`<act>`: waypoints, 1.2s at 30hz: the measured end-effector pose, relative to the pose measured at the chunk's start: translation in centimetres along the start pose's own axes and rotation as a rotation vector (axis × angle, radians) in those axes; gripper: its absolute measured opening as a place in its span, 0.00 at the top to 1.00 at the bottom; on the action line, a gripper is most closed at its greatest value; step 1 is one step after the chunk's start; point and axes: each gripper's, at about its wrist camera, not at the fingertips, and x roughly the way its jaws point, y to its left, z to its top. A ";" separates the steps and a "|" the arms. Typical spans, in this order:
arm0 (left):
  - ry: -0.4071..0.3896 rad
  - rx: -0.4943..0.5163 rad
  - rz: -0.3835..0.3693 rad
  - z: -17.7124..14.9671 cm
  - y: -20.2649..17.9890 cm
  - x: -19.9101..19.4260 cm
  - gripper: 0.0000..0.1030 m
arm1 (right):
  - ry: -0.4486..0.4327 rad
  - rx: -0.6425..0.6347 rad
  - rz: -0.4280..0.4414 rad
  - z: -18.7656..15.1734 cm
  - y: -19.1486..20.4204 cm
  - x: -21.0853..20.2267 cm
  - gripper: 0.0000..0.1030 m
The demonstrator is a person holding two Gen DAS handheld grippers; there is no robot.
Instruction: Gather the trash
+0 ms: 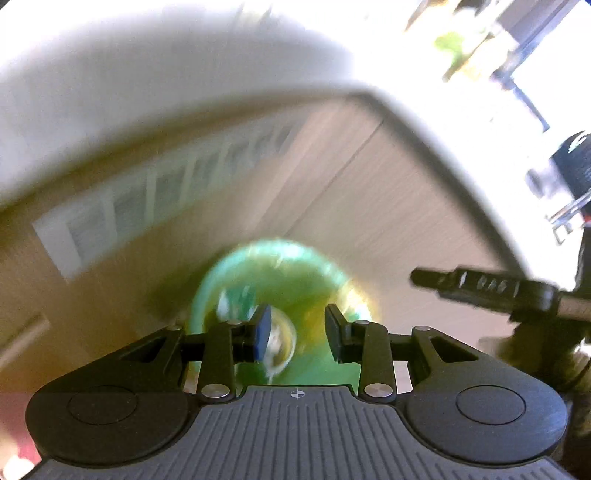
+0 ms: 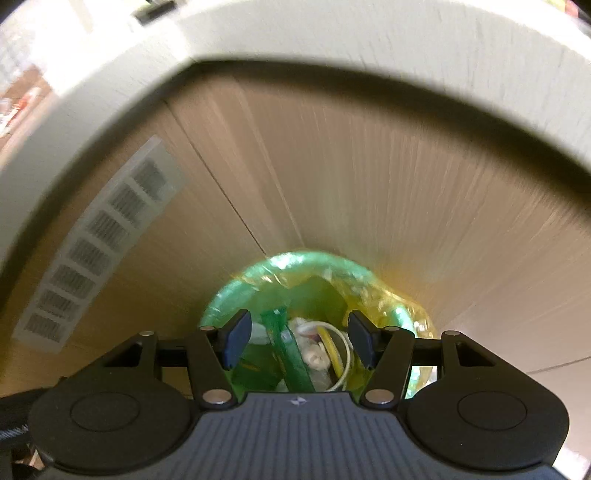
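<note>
A bin lined with a green-yellow plastic bag [image 1: 280,273] stands on the wooden floor below me; it also shows in the right wrist view [image 2: 314,273]. My left gripper [image 1: 297,334] hovers over its mouth, jaws apart, with a pale blurred piece [image 1: 279,341] just by the left pad; I cannot tell whether it is held. My right gripper [image 2: 299,338] is open above the bin. Inside lie white crumpled paper [image 2: 312,356], a yellow-white loop of cord [image 2: 338,350] and a green strip [image 2: 291,358].
A white table edge [image 2: 332,33] curves over the bin; it also shows in the left wrist view [image 1: 147,92]. A strip of barcode labels [image 2: 99,240] lies on the wooden floor [image 2: 406,184]. A black tool [image 1: 491,286] juts in from the right.
</note>
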 end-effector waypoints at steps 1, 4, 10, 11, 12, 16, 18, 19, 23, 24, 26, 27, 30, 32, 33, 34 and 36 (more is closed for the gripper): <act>-0.044 0.013 -0.002 0.5 -0.6 -1.6 0.66 | -0.032 -0.021 0.013 0.1 0.8 -1.5 0.43; -0.213 0.077 0.035 2.1 -2.7 -7.3 0.65 | -0.146 -0.095 0.075 0.9 3.8 -6.1 0.41; -0.492 0.146 0.209 2.9 -6.1 -16.2 0.65 | -0.369 -0.251 0.239 2.0 10.7 -14.1 0.28; -0.525 0.158 0.237 2.6 -6.6 -17.1 0.65 | -0.389 -0.293 0.257 2.1 11.9 -15.1 0.27; -0.551 0.172 0.266 2.4 -7.0 -17.8 0.65 | -0.408 -0.327 0.267 2.1 13.0 -15.9 0.27; -0.582 0.152 0.320 2.0 -7.8 -18.9 0.89 | -0.470 -0.433 0.281 1.7 15.6 -18.0 0.26; -0.563 0.088 0.322 2.0 -7.7 -19.0 0.88 | -0.487 -0.452 0.302 1.3 15.7 -18.7 0.26; -0.554 0.068 0.333 1.7 -7.5 -19.1 0.88 | -0.492 -0.456 0.312 1.2 16.0 -19.0 0.26; -0.582 0.084 0.423 0.6 -7.9 -19.8 0.88 | -0.494 -0.461 0.343 1.3 16.1 -19.3 0.26; -0.586 0.098 0.445 0.4 -8.2 -19.9 0.88 | -0.499 -0.465 0.343 0.9 16.2 -19.4 0.26; -0.582 0.111 0.465 0.3 -8.6 -19.9 0.88 | -0.512 -0.471 0.333 0.5 16.3 -19.4 0.26; -0.577 0.111 0.461 0.3 -8.6 -19.8 0.88 | -0.514 -0.470 0.333 0.4 16.4 -19.4 0.25; -0.560 0.114 0.460 0.1 -8.7 -19.8 0.88 | -0.504 -0.461 0.346 0.1 16.2 -19.4 0.25; -0.557 0.117 0.459 -0.1 -8.6 -19.8 0.88 | -0.502 -0.464 0.345 0.0 16.2 -19.5 0.25; -0.556 0.117 0.457 -0.1 -8.6 -19.9 0.88 | -0.501 -0.467 0.346 -0.2 16.1 -19.5 0.25; -0.557 0.115 0.456 -0.1 -8.5 -19.9 0.88 | -0.498 -0.469 0.347 -0.2 16.2 -19.5 0.25; -0.555 0.112 0.452 -0.3 -8.4 -20.1 0.88 | -0.492 -0.474 0.346 -0.3 16.3 -19.4 0.25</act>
